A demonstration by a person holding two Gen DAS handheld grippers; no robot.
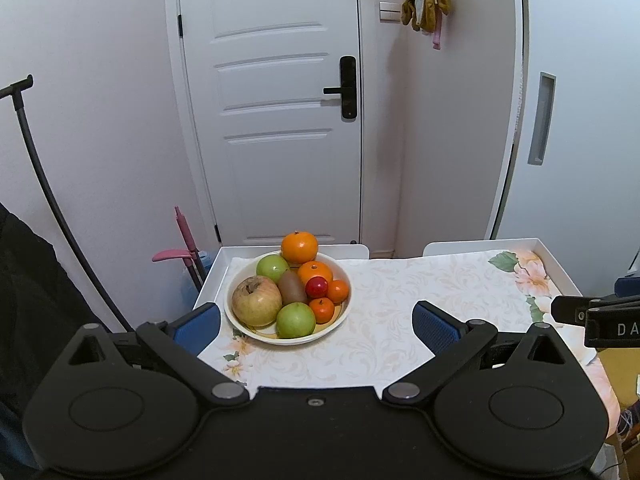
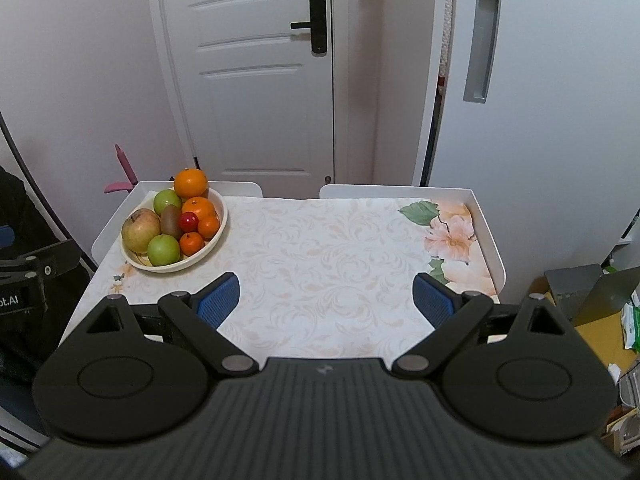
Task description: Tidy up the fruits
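1. The left gripper [image 1: 316, 322], black with blue ribbed pads, sits at the bottom of the left wrist view with its jaws spread wide and nothing between them
2. The right gripper [image 2: 326, 300], of the same black and blue build, fills the bottom of the right wrist view; its jaws also stand wide apart over bare cloth, holding nothing
3. A shallow cream-coloured round bowl [image 1: 344, 314] rests on the surface [image 2: 320, 248], a white tray-edged top covered with a pale floral-patterned cloth; in the left wrist view it lies just above and between the pads, in the right wrist view at the left middle of the frame
4. Inside the bowl: a large yellowish-brown apple [image 1: 256, 300] at the left, a green apple [image 1: 272, 268] behind it, another green apple [image 1: 296, 320] at the front, a brown kiwi [image 1: 292, 287] in the middle, and a small red round fruit [image 1: 317, 287] touching the kiwi
5. A big orange [image 1: 299, 246] sits at the far rim of the bowl, with a second orange [image 1: 315, 272] below it and two small tangerines [image 1: 338, 291] at the right side
6. A white panelled door [image 1: 276, 120] with a black handle stands behind the surface
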